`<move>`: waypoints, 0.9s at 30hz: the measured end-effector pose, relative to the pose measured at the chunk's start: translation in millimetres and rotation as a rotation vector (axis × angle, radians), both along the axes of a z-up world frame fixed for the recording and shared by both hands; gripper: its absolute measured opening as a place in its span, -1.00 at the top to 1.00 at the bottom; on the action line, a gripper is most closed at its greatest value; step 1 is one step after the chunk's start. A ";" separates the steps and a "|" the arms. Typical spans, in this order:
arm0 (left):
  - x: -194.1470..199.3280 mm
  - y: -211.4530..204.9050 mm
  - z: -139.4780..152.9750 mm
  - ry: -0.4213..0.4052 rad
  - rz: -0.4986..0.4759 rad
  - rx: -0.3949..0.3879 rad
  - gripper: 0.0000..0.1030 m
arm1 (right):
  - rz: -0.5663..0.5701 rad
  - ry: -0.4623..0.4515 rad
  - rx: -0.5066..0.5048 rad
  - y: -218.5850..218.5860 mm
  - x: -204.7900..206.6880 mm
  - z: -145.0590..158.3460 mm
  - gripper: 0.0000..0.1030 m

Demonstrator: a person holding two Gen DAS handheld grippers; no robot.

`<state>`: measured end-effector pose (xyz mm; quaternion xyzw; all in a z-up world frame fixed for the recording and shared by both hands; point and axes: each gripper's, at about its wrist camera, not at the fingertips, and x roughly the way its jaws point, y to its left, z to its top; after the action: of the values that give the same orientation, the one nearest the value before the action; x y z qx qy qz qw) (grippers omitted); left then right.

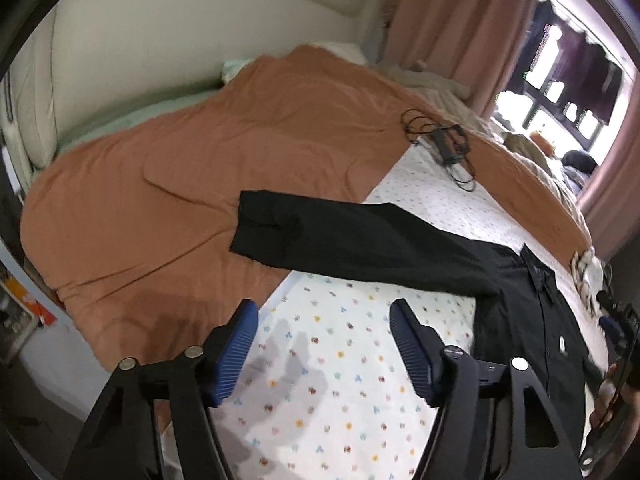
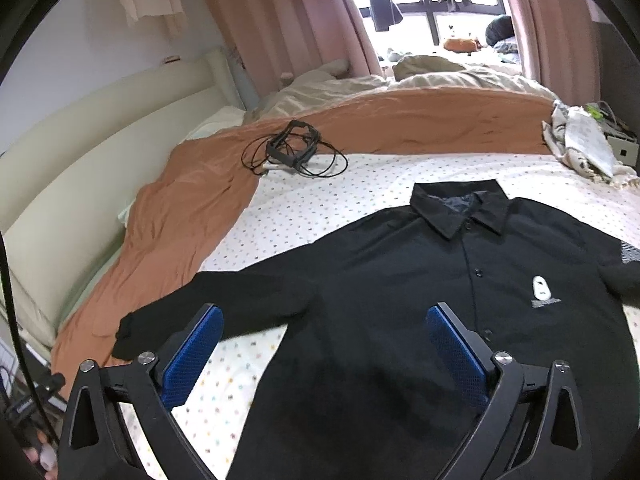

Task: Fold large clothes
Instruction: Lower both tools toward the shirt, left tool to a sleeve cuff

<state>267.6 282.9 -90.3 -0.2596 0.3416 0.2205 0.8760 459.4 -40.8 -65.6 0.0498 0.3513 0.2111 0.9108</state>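
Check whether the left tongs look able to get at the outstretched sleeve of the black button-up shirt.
Probably yes. The left tongs stand open and empty above the flower-dotted white sheet, and the black shirt's sleeve lies flat just beyond them with nothing between. The black cabled device sits well beyond it.

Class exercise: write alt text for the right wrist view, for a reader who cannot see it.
A black button-up shirt lies spread flat, collar away from the camera, on a dotted white bedsheet. The right claw hangs open above it, holding nothing. Behind lie an orange blanket and a black cabled device.
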 end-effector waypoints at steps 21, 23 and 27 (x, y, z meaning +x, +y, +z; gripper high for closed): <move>91.7 75.4 -94.4 0.138 0.200 -0.275 -0.23 | 0.106 0.130 -0.106 45.8 106.9 -48.7 -0.36; 94.8 82.5 -105.0 0.157 0.212 -0.297 -0.23 | 0.100 0.156 -0.098 46.3 116.2 -57.0 -0.36; 96.1 94.1 -114.4 0.167 0.250 -0.275 0.14 | 0.104 0.205 -0.121 53.5 130.2 -78.5 -0.15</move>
<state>363.7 377.0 -204.7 -0.3979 0.4051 0.2997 0.7666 589.6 12.7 -144.1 -0.0024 0.4566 0.2301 0.8594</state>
